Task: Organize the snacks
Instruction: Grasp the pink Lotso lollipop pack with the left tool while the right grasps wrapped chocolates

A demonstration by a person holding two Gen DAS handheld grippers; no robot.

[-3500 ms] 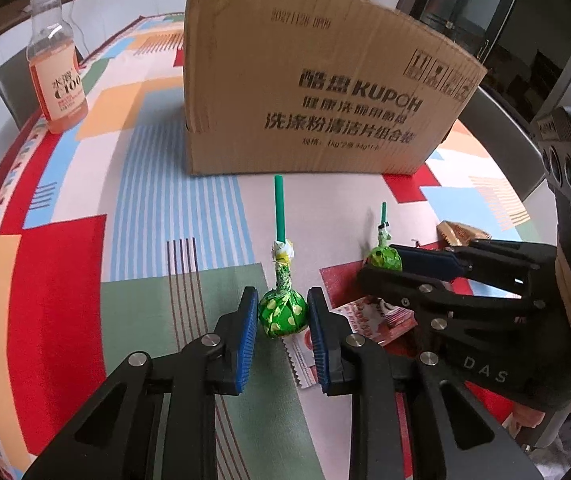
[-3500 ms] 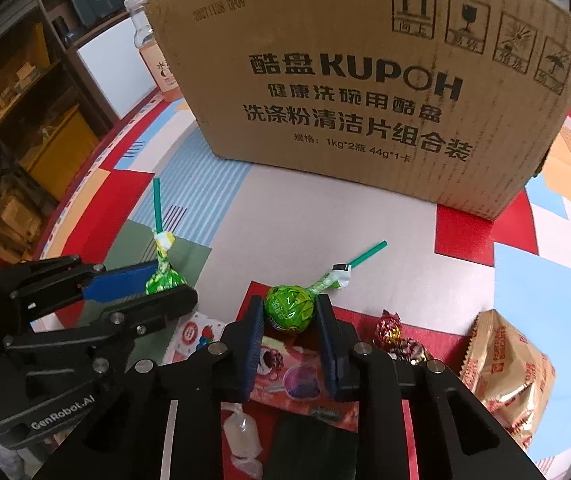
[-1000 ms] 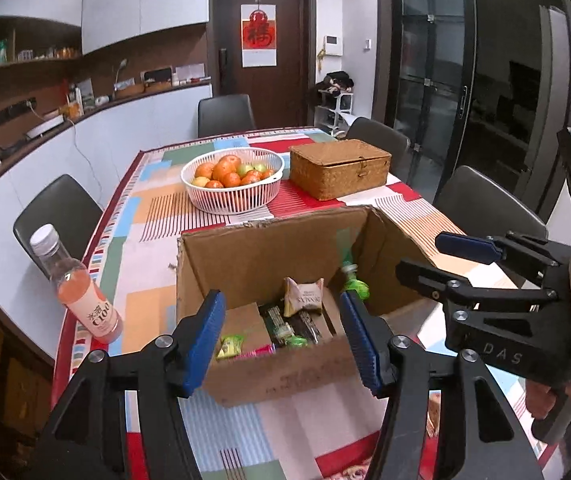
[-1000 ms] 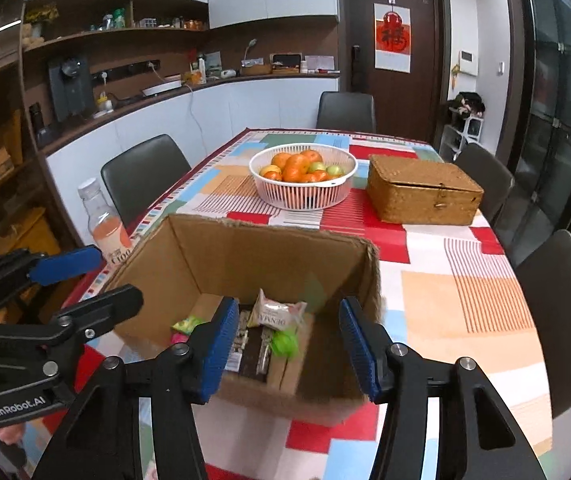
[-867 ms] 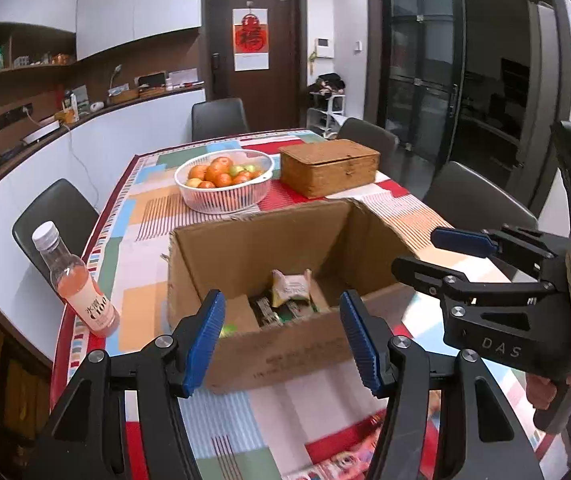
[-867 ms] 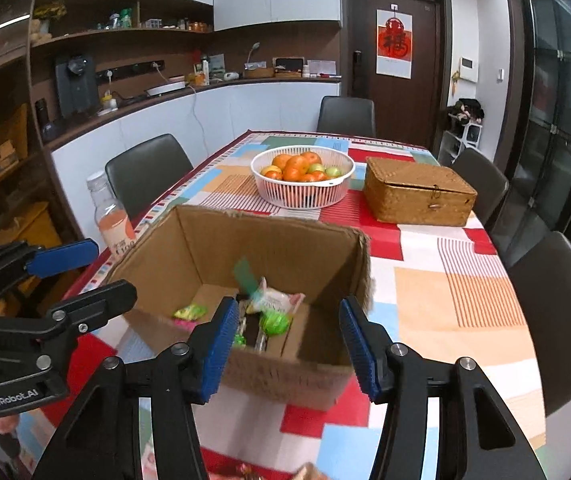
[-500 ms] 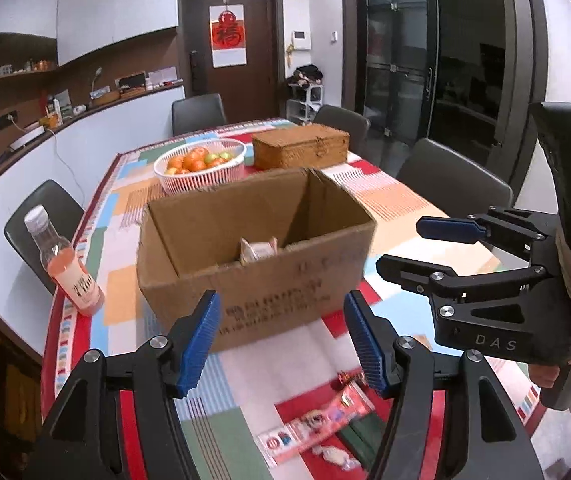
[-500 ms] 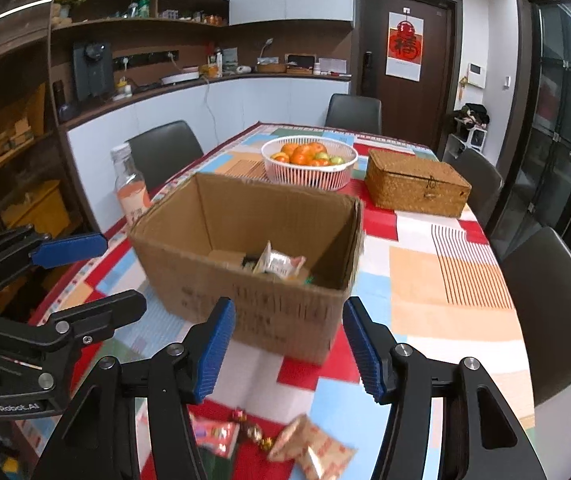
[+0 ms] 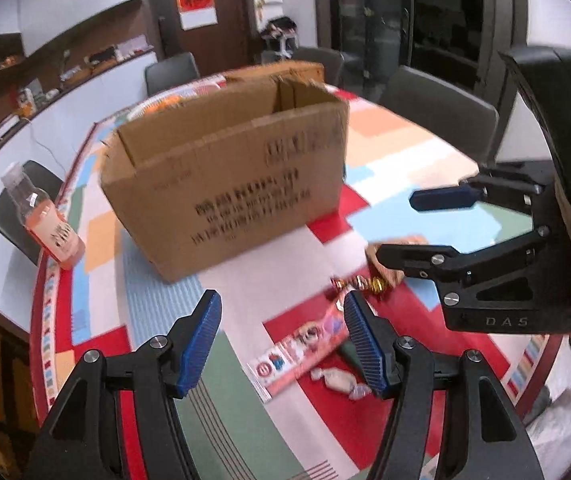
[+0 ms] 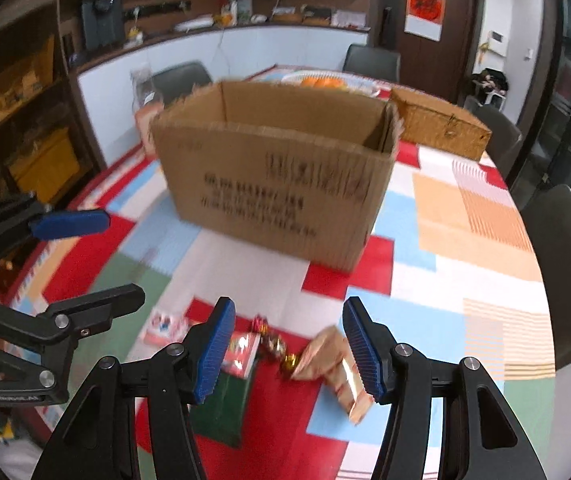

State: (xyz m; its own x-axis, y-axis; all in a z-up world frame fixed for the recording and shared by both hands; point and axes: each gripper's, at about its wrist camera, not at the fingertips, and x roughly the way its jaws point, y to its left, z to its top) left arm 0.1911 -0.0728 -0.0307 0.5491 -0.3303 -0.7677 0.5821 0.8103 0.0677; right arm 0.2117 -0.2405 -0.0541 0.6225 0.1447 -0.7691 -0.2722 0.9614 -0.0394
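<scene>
An open cardboard box (image 9: 225,184) stands on the patchwork tablecloth; it also shows in the right wrist view (image 10: 277,184). Loose snacks lie in front of it: a flat pink packet (image 9: 305,340), a white wrapped candy (image 9: 337,378), small foil candies (image 9: 359,283) and a tan snack bag (image 10: 337,364). My left gripper (image 9: 283,346) is open and empty above the pink packet. My right gripper (image 10: 287,354) is open and empty above the foil candies (image 10: 275,344) and the tan bag. The views are motion-blurred.
An orange drink bottle (image 9: 45,220) stands left of the box. A fruit basket (image 10: 325,80) and a wicker box (image 10: 441,128) sit behind it. Dark chairs ring the table (image 10: 465,216). A dark green packet (image 10: 221,408) lies near the front edge.
Both grippers released their green lollipops into the box, then pulled back and dropped lower toward the loose snacks. Both stay open.
</scene>
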